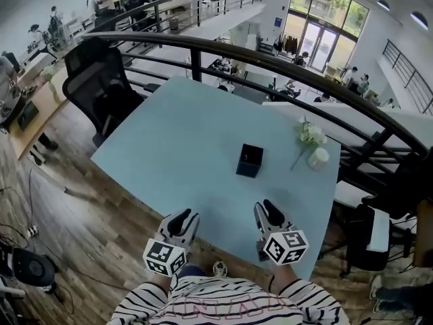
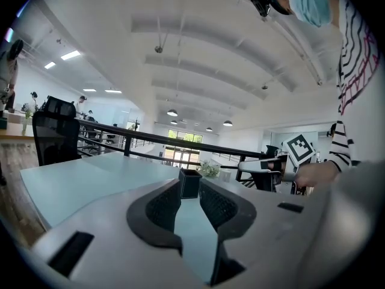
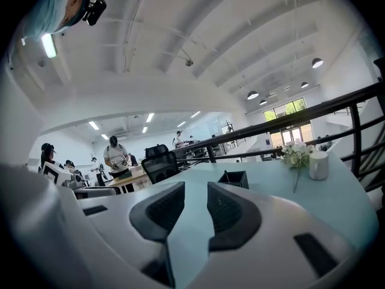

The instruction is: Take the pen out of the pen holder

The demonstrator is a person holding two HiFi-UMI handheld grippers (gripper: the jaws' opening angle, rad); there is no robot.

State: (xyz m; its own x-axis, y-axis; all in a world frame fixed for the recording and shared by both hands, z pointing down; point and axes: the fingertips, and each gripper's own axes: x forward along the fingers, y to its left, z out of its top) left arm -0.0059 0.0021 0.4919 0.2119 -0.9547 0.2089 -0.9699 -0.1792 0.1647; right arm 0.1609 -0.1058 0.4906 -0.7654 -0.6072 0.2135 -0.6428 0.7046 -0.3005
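A small black square pen holder point(image 1: 249, 160) stands near the middle of the light blue table point(image 1: 183, 134). A thin dark pen tip just shows inside the pen holder point(image 3: 234, 179) in the right gripper view. My left gripper point(image 1: 183, 219) and right gripper point(image 1: 269, 212) hover side by side over the table's near edge, both short of the holder and pointing towards it. The left gripper point(image 2: 190, 188) is open with only the pen holder point(image 2: 190, 183) far off in line beyond its gap. The right gripper point(image 3: 195, 188) is open and empty, the holder ahead and slightly right.
A white cup point(image 1: 318, 158) and a sprig of white flowers point(image 1: 310, 135) sit at the table's right side. A black office chair point(image 1: 101, 80) stands at the far left corner. A dark curved railing point(image 1: 270, 56) runs behind the table.
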